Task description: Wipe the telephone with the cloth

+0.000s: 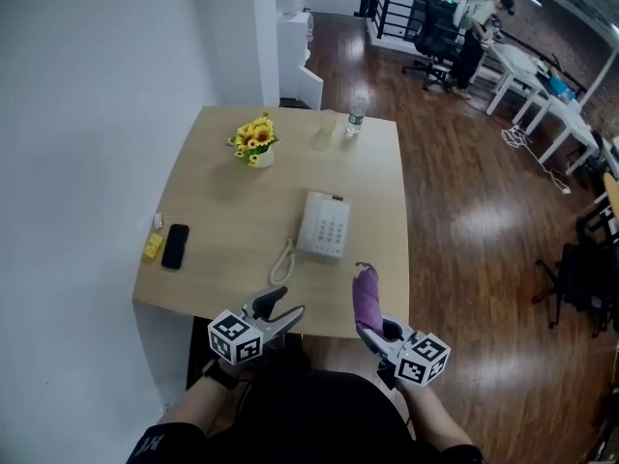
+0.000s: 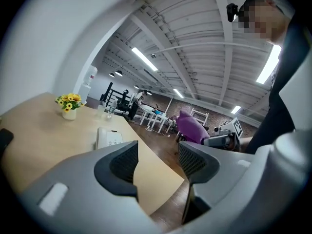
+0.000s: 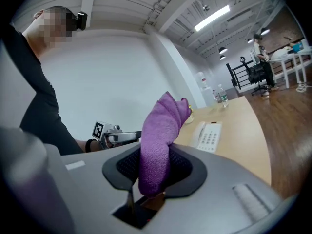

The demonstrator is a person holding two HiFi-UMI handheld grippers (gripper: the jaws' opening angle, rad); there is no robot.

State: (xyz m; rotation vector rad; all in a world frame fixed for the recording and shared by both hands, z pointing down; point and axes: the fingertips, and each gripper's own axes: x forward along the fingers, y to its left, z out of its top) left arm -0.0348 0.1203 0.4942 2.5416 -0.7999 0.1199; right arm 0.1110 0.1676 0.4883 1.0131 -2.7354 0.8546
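A purple cloth (image 3: 158,145) is clamped between the closed jaws of the right gripper (image 1: 372,331), standing up from them in a loose fold; the left gripper (image 1: 287,304) is held with its jaws apart and nothing between them; both are poised at the near edge of the bench (image 1: 222,211). The telephone (image 1: 323,225) lies flat on the bench ahead of the right gripper and a little to its left, well apart from the cloth; its long axis runs away from the grippers; neither gripper is clearly nearer, but the cloth is carried by the right one, so a reach forward and slightly left would seem to be needed. The telephone is seen as pale and rectangular, with a keypad on top and a coiled cord (image 1: 282,259) trailing from the side nearer the left gripper.
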